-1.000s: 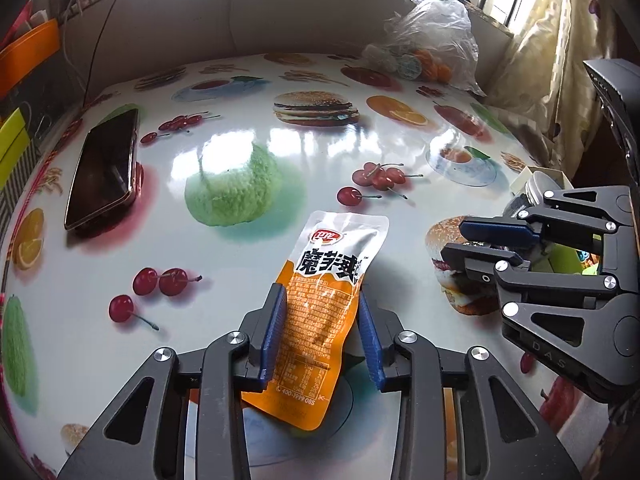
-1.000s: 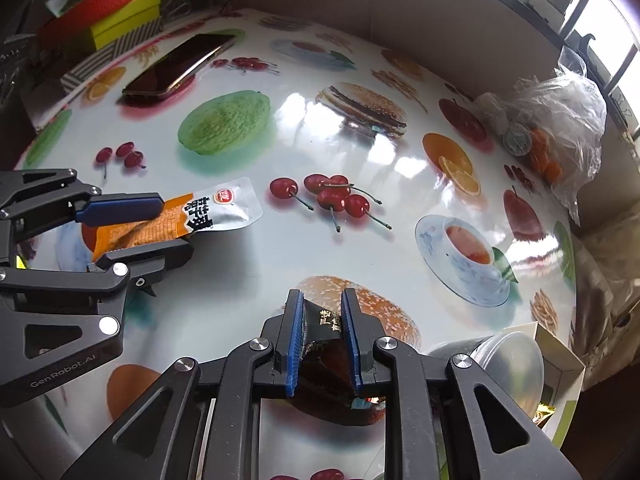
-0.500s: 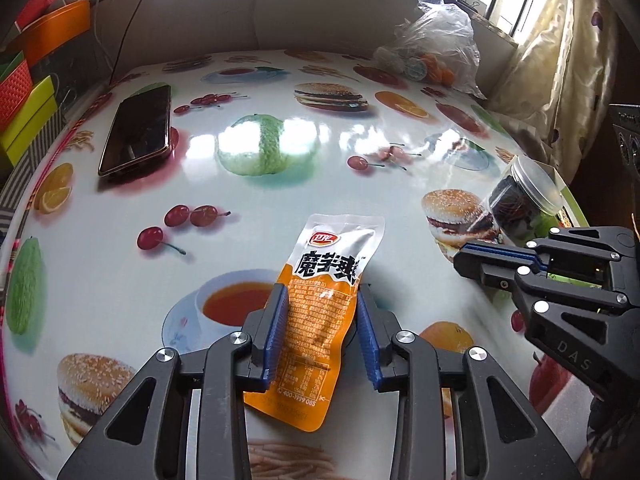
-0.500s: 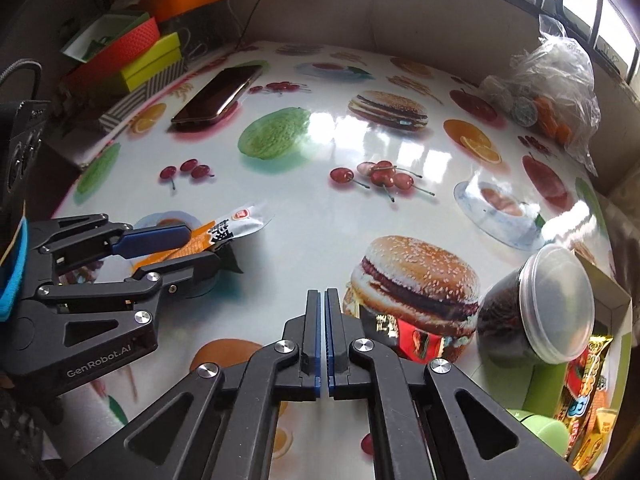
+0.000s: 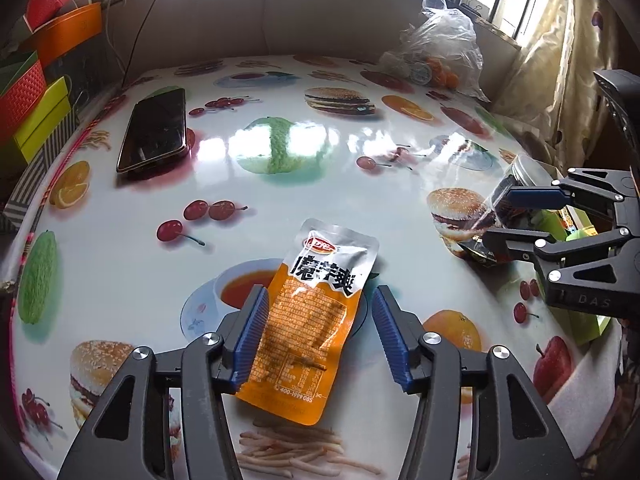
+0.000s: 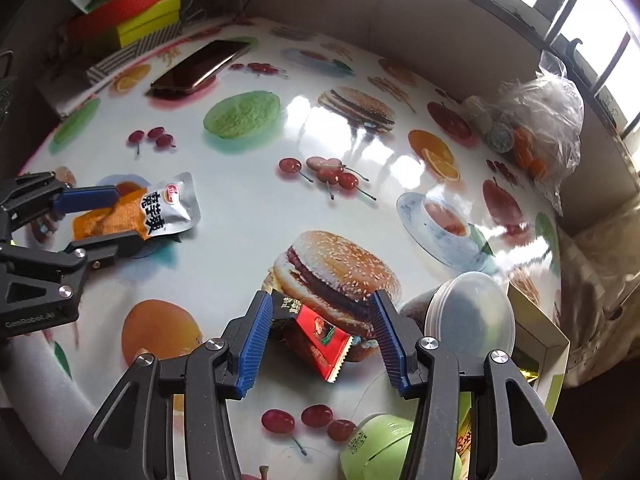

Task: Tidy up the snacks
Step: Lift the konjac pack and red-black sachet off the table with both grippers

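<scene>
An orange and silver snack packet (image 5: 316, 312) lies flat on the food-print table, between the spread fingers of my open left gripper (image 5: 318, 336); it also shows in the right wrist view (image 6: 136, 212). My right gripper (image 6: 320, 340) is open around a red and black snack packet (image 6: 316, 336) lying on the table near the front edge. The right gripper also shows in the left wrist view (image 5: 516, 216), and the left gripper in the right wrist view (image 6: 108, 220).
A clear lidded jar (image 6: 468, 316) stands just right of the right gripper, beside a box (image 6: 540, 340) holding snacks and a green container (image 6: 384, 452). A phone (image 5: 154, 134) lies far left. A plastic bag (image 5: 436, 60) sits at the back right. Coloured boxes (image 6: 132, 12) stack off the left edge.
Both grippers have opened. The left let go of the orange packet, which now lies on the table. The right, shut half a second ago, is now spread around the red packet.
</scene>
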`<state>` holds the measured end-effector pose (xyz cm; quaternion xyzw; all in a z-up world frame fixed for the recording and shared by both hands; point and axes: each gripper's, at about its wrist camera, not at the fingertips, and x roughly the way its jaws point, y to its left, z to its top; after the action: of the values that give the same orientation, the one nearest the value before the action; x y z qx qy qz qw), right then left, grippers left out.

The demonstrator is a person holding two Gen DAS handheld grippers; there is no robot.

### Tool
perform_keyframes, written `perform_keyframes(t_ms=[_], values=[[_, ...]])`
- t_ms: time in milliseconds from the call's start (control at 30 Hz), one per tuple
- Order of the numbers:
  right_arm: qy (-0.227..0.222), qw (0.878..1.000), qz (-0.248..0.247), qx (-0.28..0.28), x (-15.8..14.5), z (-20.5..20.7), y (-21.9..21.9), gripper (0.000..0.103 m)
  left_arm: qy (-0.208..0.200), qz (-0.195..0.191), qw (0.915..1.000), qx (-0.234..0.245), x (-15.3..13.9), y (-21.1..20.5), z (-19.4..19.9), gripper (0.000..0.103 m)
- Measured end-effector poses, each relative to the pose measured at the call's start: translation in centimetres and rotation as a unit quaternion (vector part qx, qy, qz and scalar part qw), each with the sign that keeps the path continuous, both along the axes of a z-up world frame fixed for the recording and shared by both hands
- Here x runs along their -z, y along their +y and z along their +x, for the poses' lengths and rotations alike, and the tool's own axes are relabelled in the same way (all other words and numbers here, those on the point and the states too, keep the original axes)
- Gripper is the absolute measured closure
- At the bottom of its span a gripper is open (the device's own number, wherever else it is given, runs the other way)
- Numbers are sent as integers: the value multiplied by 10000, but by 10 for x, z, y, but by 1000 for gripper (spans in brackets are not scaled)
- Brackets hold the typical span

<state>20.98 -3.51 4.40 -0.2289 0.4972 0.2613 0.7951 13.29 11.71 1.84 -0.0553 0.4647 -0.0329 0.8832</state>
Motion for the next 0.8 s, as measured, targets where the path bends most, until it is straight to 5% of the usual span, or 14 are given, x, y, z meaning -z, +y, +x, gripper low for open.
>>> perform_keyframes(t_ms=[167, 800], values=[[492, 9966, 567, 337, 4, 6, -4, 50, 76, -27, 9999, -136, 6, 9, 4, 48], [548, 9978, 360, -61, 24, -23, 7, 50, 140, 3, 9999, 49, 10, 6, 8, 45]])
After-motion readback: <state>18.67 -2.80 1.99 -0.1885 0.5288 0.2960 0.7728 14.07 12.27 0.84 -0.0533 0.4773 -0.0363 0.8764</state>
